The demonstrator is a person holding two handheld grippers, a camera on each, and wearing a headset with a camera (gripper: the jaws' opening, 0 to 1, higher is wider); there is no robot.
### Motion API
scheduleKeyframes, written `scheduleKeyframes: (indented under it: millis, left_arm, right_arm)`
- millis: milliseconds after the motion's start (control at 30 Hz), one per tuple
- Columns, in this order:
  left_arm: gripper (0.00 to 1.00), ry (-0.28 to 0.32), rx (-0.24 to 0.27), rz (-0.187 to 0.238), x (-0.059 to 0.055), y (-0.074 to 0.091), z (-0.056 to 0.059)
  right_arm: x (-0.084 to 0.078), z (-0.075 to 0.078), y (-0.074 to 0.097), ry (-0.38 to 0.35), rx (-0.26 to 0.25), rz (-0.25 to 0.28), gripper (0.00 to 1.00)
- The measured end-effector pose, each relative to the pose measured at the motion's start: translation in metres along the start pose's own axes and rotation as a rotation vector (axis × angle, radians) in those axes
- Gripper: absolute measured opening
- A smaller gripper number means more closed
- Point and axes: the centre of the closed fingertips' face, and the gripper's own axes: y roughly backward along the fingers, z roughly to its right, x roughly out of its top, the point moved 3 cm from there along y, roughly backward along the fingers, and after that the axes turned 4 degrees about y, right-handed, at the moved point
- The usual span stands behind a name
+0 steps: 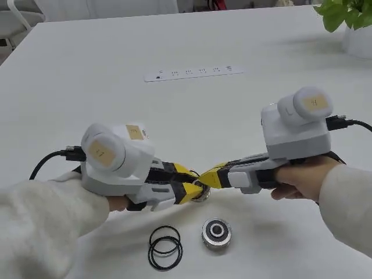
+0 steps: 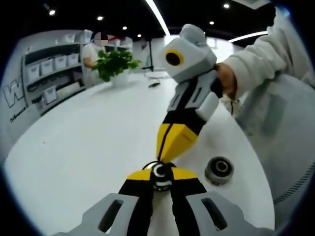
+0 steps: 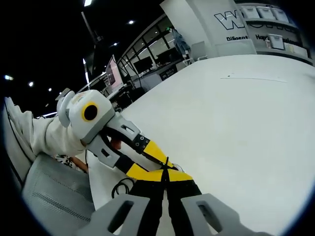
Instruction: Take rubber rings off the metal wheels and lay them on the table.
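Observation:
My left gripper [image 1: 196,185] [image 2: 161,179] is shut on a small metal wheel [image 1: 201,194] [image 2: 159,171], held just above the white table [image 1: 116,87]. My right gripper [image 1: 204,177] [image 3: 167,173] comes in from the right with its yellow tips shut at the wheel's edge, apparently pinching its thin black rubber ring [image 2: 151,165]. In the left gripper view the right gripper [image 2: 160,158] points down at the wheel. Two loose black rings [image 1: 164,247] lie overlapping on the table near me. A bare metal wheel [image 1: 217,232] [image 2: 219,170] stands beside them.
A white power strip [image 1: 193,73] lies mid-table. A potted plant [image 1: 346,17] stands at the far right corner. Black cables trail from both grippers. A person [image 2: 91,54] stands by shelves beyond the table.

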Motion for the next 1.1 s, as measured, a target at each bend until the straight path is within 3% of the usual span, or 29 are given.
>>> scheduleKeyframes:
  millis: [100,233,467,633,933,1100]
  left_arm:
    - [0.14,-0.026,0.006,-0.003,0.001,0.000,0.002]
    - [0.16,-0.003,0.000,0.005,0.003,0.001,0.001]
    - [0.20,0.009,0.009,0.055,0.012,0.013,0.000]
    - [0.28,0.010,0.011,0.101,0.018,0.028,0.003]
    - [0.39,0.052,0.026,0.125,0.013,0.061,0.011]
    - [0.49,0.069,0.051,0.138,0.012,0.075,0.016]
  right_arm:
    - [0.000,0.000,0.000,-0.001,-0.001,-0.001,0.00]
    - [-0.001,0.003,0.000,-0.012,-0.007,-0.002,0.00]
    - [0.000,0.006,0.003,-0.031,-0.017,0.006,0.00]
    - [0.002,0.005,0.004,-0.030,-0.016,0.011,0.00]
    - [0.009,-0.003,0.004,-0.021,0.004,0.031,0.00]
    - [0.011,-0.014,0.002,-0.029,0.042,0.032,0.00]
